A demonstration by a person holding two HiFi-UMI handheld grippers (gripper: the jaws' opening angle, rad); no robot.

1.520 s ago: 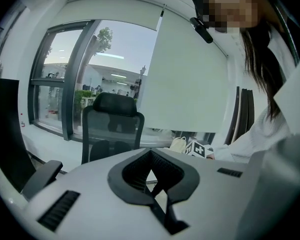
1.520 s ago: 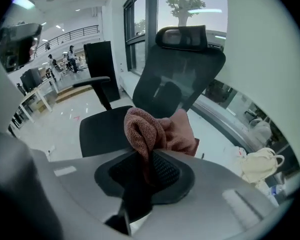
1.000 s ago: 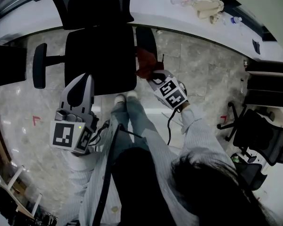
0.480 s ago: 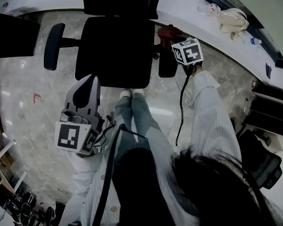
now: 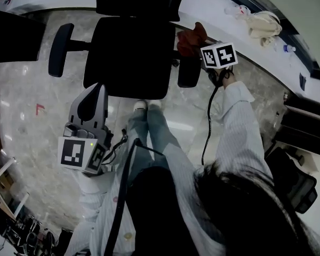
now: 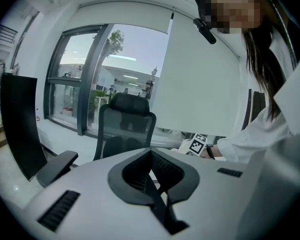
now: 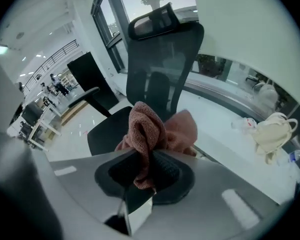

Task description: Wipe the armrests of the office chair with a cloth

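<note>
The black office chair (image 5: pixel 130 57) stands in front of me, with its left armrest (image 5: pixel 60 49) and right armrest (image 5: pixel 189 71) on either side of the seat. A reddish-brown cloth (image 5: pixel 191 39) lies over the far end of the right armrest, pinched in my right gripper (image 5: pixel 200 47). In the right gripper view the cloth (image 7: pixel 150 134) bulges out of the shut jaws of the right gripper (image 7: pixel 145 171), before the chair's backrest (image 7: pixel 162 64). My left gripper (image 5: pixel 96 92) hangs low near the seat's front left corner, shut and empty. In its own view the left gripper (image 6: pixel 152 176) points towards the chair (image 6: pixel 125 126).
A curved white ledge (image 5: pixel 240 36) runs behind the chair and carries a cream bag (image 5: pixel 264 23). A second office chair (image 5: pixel 293 185) stands at the lower right. A black panel (image 5: pixel 10 36) is at the left. The floor is pale marble with a red mark (image 5: pixel 40 109).
My right gripper has carried the cloth from the near end of the right armrest to its far end. The left gripper has stayed about where it was.
</note>
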